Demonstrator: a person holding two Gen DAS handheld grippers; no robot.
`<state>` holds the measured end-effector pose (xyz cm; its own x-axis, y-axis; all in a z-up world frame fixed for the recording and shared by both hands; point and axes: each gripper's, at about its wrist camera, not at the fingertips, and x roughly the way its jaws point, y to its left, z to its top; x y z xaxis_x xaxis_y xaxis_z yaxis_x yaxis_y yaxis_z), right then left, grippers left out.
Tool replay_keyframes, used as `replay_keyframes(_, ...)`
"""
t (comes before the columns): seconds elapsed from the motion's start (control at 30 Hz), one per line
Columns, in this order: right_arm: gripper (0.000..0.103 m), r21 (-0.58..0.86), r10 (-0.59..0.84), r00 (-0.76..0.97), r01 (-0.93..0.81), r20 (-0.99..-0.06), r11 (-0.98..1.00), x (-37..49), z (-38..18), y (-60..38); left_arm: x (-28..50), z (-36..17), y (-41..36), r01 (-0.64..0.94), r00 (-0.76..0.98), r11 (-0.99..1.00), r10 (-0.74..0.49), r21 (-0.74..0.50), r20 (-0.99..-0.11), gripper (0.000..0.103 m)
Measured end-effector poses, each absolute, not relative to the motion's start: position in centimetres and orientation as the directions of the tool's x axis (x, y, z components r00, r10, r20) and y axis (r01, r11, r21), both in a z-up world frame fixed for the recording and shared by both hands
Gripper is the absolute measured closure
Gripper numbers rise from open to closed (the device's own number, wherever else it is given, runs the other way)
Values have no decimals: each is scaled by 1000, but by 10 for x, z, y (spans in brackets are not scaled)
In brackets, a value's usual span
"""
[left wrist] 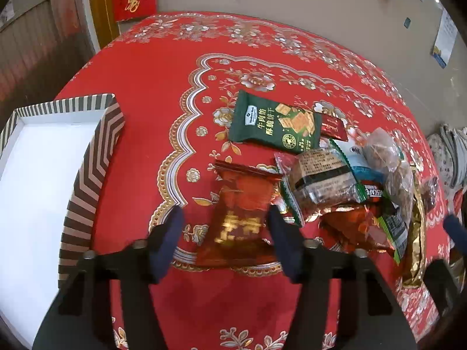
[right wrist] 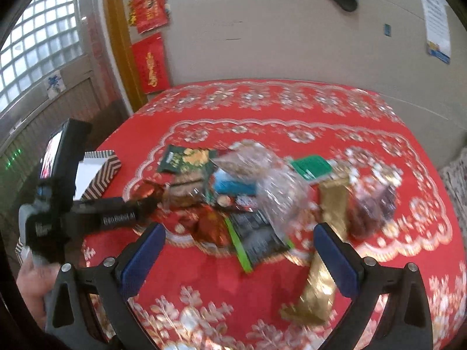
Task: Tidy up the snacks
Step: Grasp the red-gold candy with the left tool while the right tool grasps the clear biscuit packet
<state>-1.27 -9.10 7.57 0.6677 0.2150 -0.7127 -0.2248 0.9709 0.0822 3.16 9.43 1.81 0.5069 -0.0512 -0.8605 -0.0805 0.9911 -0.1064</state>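
Dark-blue pads of the left tongs (left wrist: 224,227) sit closest, part-closed around a shiny red wrapped snack (left wrist: 239,218) with gold characters printed on its front and a crimped top edge. The right pad touches the wrapper's side, while the left pad stands just clear of it, so I cannot tell whether it is truly pinched. That red packet lies flat on the table (left wrist: 163,93), which wears a red cloth patterned with gold and silver flowers and scalloped borders. Just to its right the rest of the snacks sit in a loose heap: a dark green cracker packet (left wrist: 274,125) with white and yellow lettering and a picture of square biscuits, a brown cake bar in clear film with green ends (left wrist: 321,180), a small maroon sachet (left wrist: 332,125), a light-blue packet (left wrist: 362,163), crinkled clear bags of brownish pieces (left wrist: 382,145), and a long gold foil strip (right wrist: 324,265). Well apart on the left, at the table's edge, stands an open box (left wrist: 93,157) with brown-and-white chevron walls and a bare white floor. From the other side, the right tongs (right wrist: 239,250) are spread wide with nothing between them, above a black packet with a lime-green edge (right wrist: 256,239). A hand (right wrist: 32,283) grips the left tool's handle.
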Motion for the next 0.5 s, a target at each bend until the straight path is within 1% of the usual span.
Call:
replay_keyframes(0.07, 2, 87, 232, 648, -247, -725, 965, 0, 74, -80, 27, 18, 95, -74, 508, 993, -39, -89, -860, 64)
replay_keyframes(0.2, 2, 85, 251, 603, -290, -757, 953, 22, 66, -56, 20, 18, 97, -60, 511, 994, -45, -88, -858, 65)
replay_keyframes(0.23, 2, 82, 250, 595, -294, -764, 952, 27, 63, -51, 20, 18, 99, -62, 510, 993, -51, -96, -859, 65)
replay_keyframes(0.27, 4, 78, 246, 589, -296, -770, 952, 32, 61, -47, 19, 18, 101, -61, 507, 993, -57, -102, -860, 65)
replay_keyframes(0.5, 4, 19, 202, 553, -318, -808, 948, 60, 46, -17, 16, 18, 106, -52, 503, 993, -62, -102, -862, 65)
